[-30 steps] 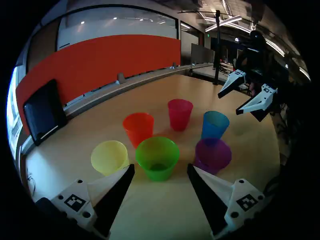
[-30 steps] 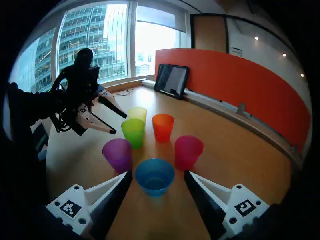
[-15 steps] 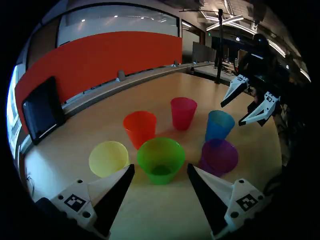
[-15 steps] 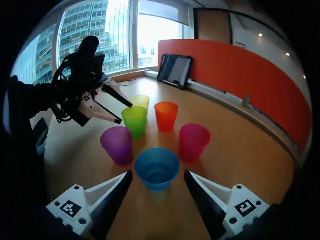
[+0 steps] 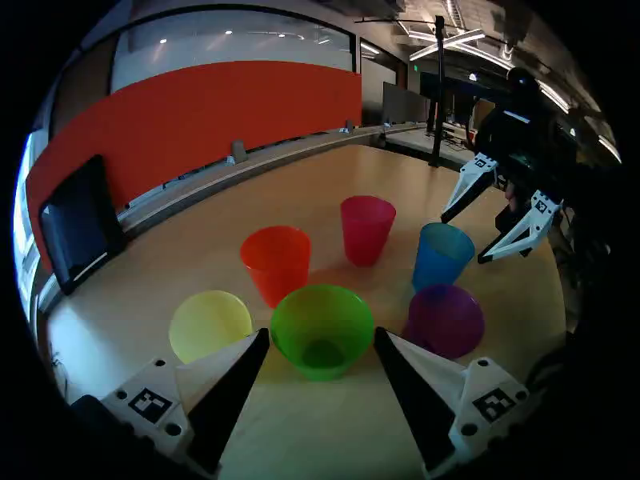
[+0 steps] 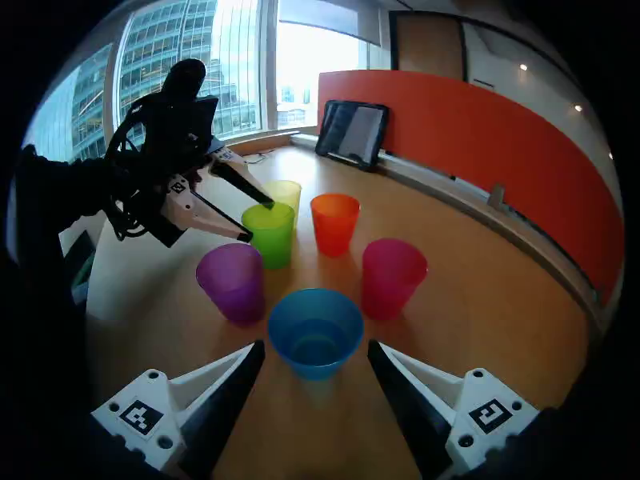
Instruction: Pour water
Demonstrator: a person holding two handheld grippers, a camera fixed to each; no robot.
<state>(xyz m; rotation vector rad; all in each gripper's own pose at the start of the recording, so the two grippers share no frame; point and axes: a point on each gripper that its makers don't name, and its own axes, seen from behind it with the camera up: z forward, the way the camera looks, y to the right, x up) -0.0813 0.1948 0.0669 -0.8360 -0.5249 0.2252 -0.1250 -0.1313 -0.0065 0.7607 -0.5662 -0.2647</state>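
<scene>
Items as ranged left to right in the left gripper view. A dark tablet (image 5: 76, 224) leans upright at the far left edge of the desk (image 5: 320, 424), against a low rail. Yellow cup (image 5: 210, 324): nearest the left finger, just beside the green cup. Orange cup (image 5: 276, 260): behind those two. Green cup (image 5: 322, 330): standing upright between the fingertips of the left hand-held gripper (image 5: 320, 334), which is spread wide and grasps nothing; whether the fingers touch the cup's wall cannot be told. Pink cup (image 5: 367, 228): farthest back. Blue cup (image 5: 441, 254): right of the pink one. Purple cup (image 5: 446, 320): in front of the blue one, close to the right finger. All six cups are upright, clustered in a loose ring; whether any holds water cannot be told. Right hand-held gripper (image 6: 315, 346): released, fingers wide apart, the blue cup standing between their tips and untouched by them. In the right gripper view a dark sleeve (image 6: 64, 192) carries the left tool at the ring's far side. Surface: pale wood, smooth, glossy. Room: long orange wall panel (image 5: 200, 120) behind the desk, tall windows (image 6: 200, 72) onto glass towers, strip lights (image 5: 448, 40) overhead.
</scene>
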